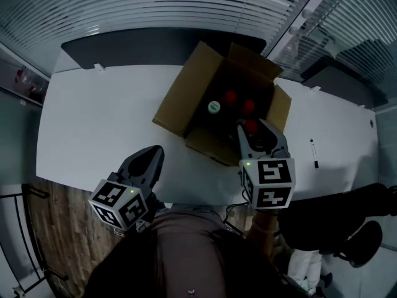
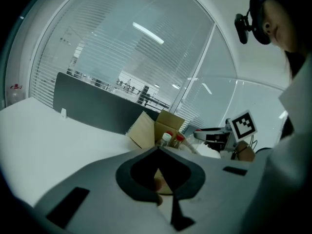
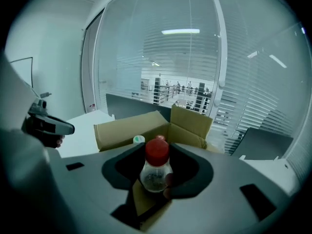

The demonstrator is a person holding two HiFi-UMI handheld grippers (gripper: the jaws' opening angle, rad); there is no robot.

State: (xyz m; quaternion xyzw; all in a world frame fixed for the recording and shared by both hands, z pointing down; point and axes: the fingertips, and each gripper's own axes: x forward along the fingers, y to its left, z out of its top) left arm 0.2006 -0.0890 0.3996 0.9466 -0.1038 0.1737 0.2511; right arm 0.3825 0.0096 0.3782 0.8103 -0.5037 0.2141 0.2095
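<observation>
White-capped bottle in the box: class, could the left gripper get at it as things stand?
Probably yes, from above: the box is open and nothing covers the white-capped bottle. The left gripper is shut, though.

Red-capped bottle [image 3: 155, 173] between the right tongs [image 3: 157, 152], open cardboard box [image 3: 127, 126] beyond.

No legible text, brand or number anywhere. The only signs are black-and-white square marker patterns, with no letters or digits in them.
- Left tool [image 1: 151, 159]: markers on its left cube [image 1: 121, 202].
- Right tool [image 1: 254, 132]: markers on its right cube [image 1: 268, 182]. One face also shows in the left gripper view [image 2: 243, 124].
- Cardboard box [image 1: 186, 95]: the faces in view are plain brown.
- Red-capped bottle [image 3: 156, 167] between the right tool's jaws: clear glass, no readable label.
- White cap [image 1: 214, 107] in the box: green spot on top, too small to read.
</observation>
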